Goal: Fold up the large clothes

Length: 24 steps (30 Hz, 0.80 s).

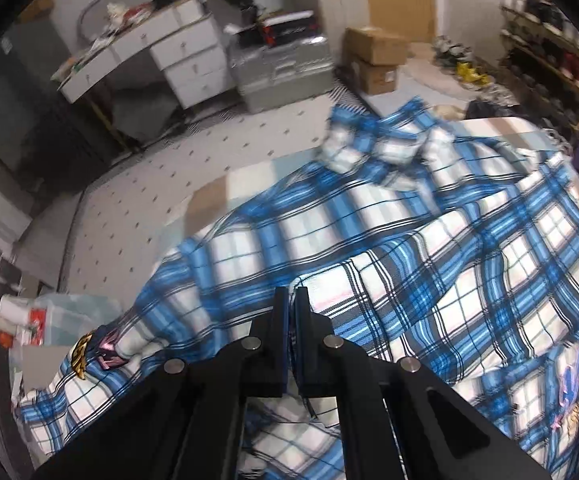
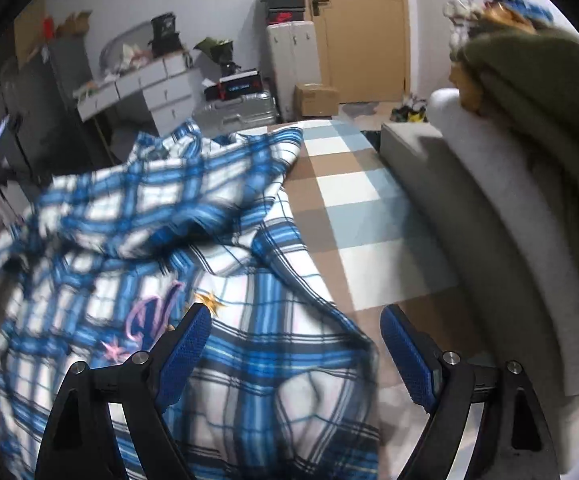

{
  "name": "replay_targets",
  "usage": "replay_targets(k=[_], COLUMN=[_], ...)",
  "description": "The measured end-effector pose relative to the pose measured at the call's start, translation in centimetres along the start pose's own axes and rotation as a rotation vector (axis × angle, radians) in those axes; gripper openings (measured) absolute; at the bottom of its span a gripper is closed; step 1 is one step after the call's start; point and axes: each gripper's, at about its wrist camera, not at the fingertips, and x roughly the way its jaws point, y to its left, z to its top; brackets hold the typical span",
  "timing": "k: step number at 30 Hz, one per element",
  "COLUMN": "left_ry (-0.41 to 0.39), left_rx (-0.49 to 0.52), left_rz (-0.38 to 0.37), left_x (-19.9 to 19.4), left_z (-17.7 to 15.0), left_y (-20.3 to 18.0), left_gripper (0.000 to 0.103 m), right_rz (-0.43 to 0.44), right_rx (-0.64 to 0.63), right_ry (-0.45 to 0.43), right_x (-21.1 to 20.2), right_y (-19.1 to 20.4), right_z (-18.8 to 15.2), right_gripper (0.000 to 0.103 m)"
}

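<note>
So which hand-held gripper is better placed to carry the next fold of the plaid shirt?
Left. The left hand-held gripper is shut, apparently pinching the plaid shirt, so it can likely carry the fold. The right hand-held gripper hangs open over the shirt's edge, holding nothing.

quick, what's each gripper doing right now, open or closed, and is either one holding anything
Left gripper: closed, apparently pinching the blue and white plaid cotton shirt.
Right gripper: open, empty, poised above the shirt's edge.

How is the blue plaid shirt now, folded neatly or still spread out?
Not folded: the plaid shirt lies rumpled and mostly spread over the checked bed cover, with one part bunched up.
</note>
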Motion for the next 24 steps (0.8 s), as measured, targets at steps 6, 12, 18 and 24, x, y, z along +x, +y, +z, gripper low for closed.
replay_targets(k=[6,12,18,24], left_ry=[0.082,0.133,-0.051,-0.037], left_rx=[-0.107,-0.177,-0.257,-0.027], left_rz=[0.128,0.163,0.032,-0.100], left_x=[4.3,4.9,-0.9,-0.2], left_z=[-1.8,-2.7,-3.7,-2.5], left_y=[3.6,6.0,5.8,-2.4], left_gripper=[0.000,0.005,0.070,0.090], right_rz=[-0.060,-0.088,0.051,0.356], right_rx=[-0.011,0.010,0.038,0.116], right_ry=[0.004,0.040,-0.008,-0.089], right_x=[-0.3,0.1,-1.7,-0.7], right_y=[-1.1,-2.6,-1.0,2.1], right_z=[-0.3,0.0,2.1,4.9], right_gripper=[0.087,0.087,0.088,0.093])
